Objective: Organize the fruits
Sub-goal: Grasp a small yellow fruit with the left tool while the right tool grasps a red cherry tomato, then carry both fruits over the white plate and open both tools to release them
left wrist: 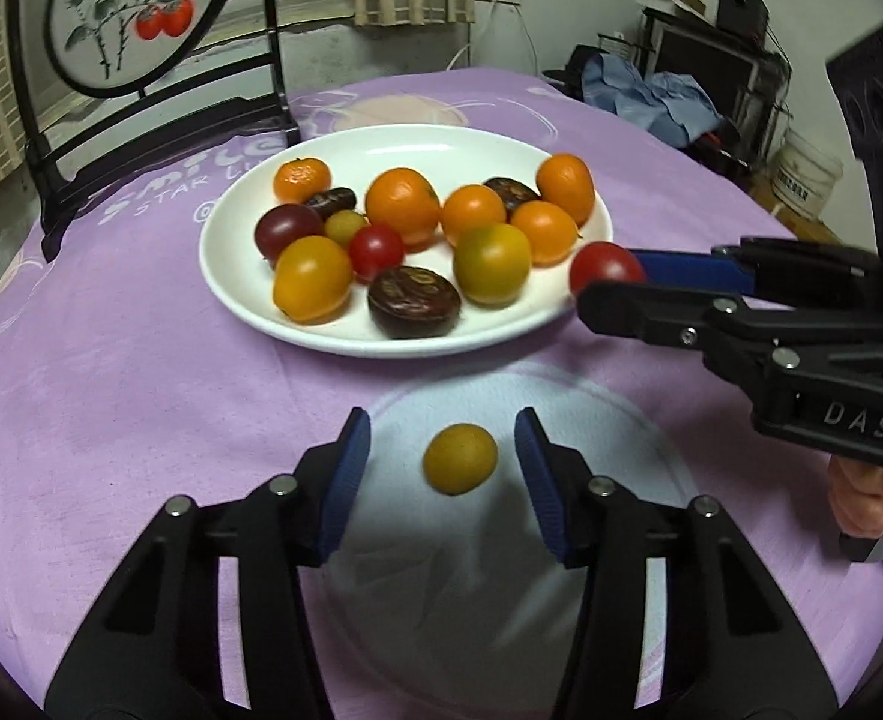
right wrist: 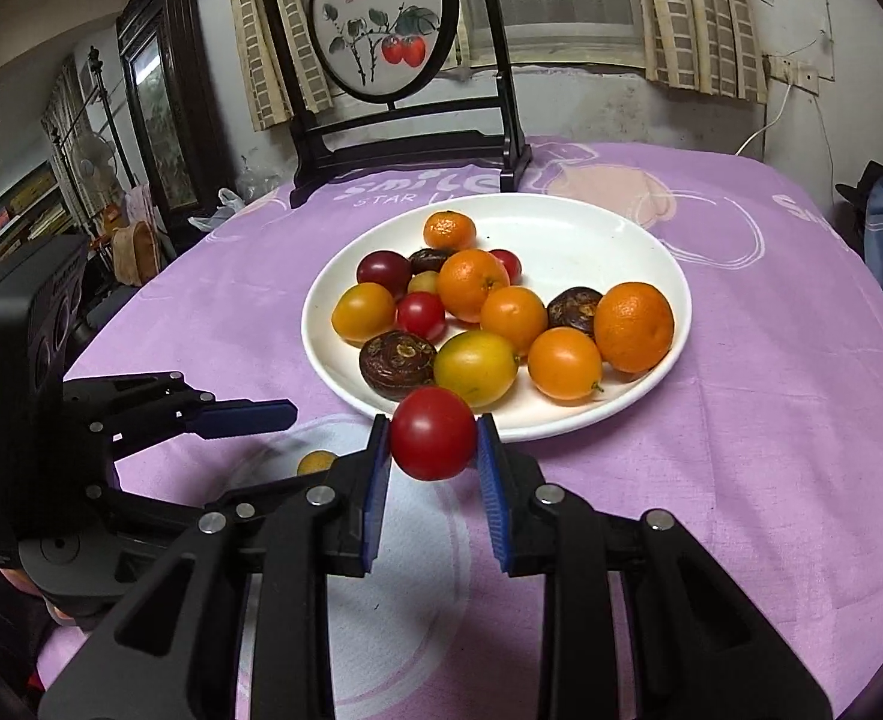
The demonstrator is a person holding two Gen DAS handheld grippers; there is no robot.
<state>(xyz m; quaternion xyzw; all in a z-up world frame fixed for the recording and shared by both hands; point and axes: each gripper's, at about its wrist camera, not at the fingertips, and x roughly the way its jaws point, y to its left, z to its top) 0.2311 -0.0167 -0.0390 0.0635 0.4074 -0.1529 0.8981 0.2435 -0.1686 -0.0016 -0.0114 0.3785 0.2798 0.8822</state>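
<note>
A white plate (left wrist: 231, 276) (right wrist: 633, 228) in the middle of the table holds several oranges, yellow, red and dark tomatoes and dark brown fruits. My right gripper (right wrist: 433, 443) (left wrist: 606, 276) is shut on a red tomato (right wrist: 433, 441) (left wrist: 604, 267) and holds it over the plate's near rim. My left gripper (left wrist: 442, 453) is open, its jaws either side of a small yellow tomato (left wrist: 460, 458) (right wrist: 316, 462) that lies on the cloth in front of the plate; it does not touch it.
A purple printed cloth (left wrist: 111, 360) (right wrist: 771, 420) covers the round table. A dark wooden stand with a round painted screen (left wrist: 123, 6) (right wrist: 381, 18) stands at the table's far edge behind the plate. Clutter, a bucket (left wrist: 807, 174) and blue cloth lie beyond the table.
</note>
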